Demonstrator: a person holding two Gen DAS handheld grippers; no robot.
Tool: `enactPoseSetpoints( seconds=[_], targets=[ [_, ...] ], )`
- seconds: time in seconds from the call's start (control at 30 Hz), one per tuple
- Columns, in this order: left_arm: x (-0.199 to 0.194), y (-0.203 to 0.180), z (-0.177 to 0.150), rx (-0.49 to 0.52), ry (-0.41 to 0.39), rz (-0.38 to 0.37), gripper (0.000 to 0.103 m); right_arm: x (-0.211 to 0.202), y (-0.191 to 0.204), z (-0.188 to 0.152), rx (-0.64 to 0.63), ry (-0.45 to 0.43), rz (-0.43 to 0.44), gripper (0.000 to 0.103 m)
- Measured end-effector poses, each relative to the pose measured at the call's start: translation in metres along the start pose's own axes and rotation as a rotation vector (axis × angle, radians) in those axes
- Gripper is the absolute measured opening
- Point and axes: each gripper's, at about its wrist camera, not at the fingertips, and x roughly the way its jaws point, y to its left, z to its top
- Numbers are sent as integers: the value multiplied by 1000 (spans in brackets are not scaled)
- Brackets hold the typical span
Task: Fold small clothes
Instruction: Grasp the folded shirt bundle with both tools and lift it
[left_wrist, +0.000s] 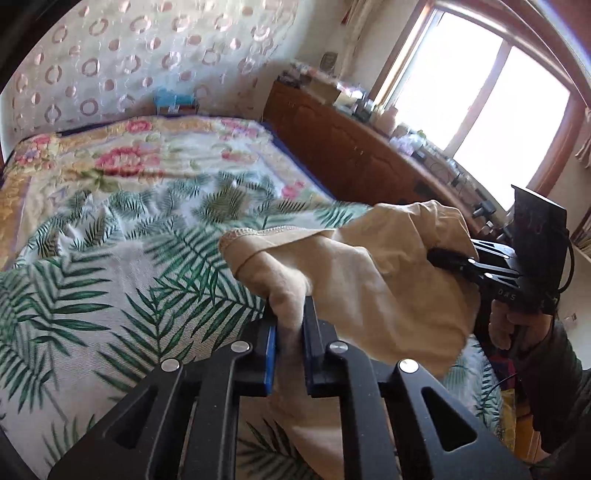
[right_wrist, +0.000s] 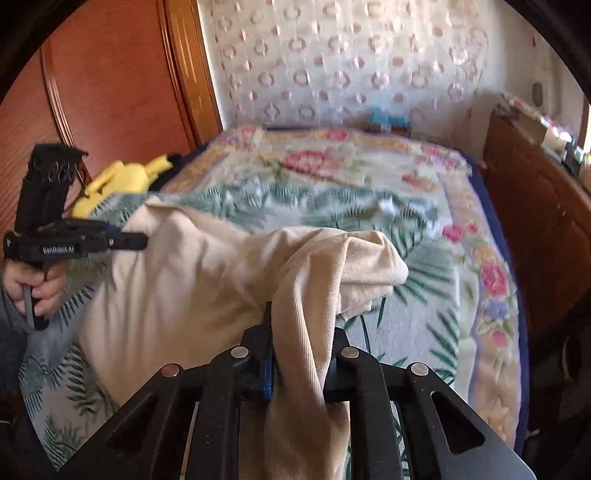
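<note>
A small cream garment (left_wrist: 354, 266) is held up above the bed between both grippers. My left gripper (left_wrist: 290, 317) is shut on one bunched end of it. My right gripper (right_wrist: 301, 325) is shut on the other end, where the cloth (right_wrist: 207, 273) drapes down through the jaws. In the left wrist view the right gripper (left_wrist: 439, 258) shows at the right, its tips buried in the cloth. In the right wrist view the left gripper (right_wrist: 136, 240) shows at the left, pinching the cloth's edge.
The bed (left_wrist: 110, 258) carries a palm-leaf sheet and a floral blanket (right_wrist: 332, 158) farther back. A wooden cabinet (left_wrist: 351, 147) with clutter runs along the right under a window. A yellow item (right_wrist: 118, 181) lies by the wooden wardrobe (right_wrist: 110, 92).
</note>
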Motion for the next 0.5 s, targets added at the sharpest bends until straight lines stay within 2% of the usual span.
enactPoseSetpoints(
  seconds=[0.1, 0.23, 0.33, 0.5],
  targets=[
    [-43, -4, 0, -3, -93, 7, 12, -20, 18, 18, -52, -73, -2, 16],
    [-101, 8, -6, -6, -214, 107, 12, -24, 48, 49, -134, -130, 23, 16],
    [-139, 32, -15, -56, -276, 158, 12, -13, 79, 79, -202, -158, 66, 16],
    [-191, 75, -47, -146, -351, 283, 12, 23, 145, 123, -350, -169, 159, 16]
  ],
)
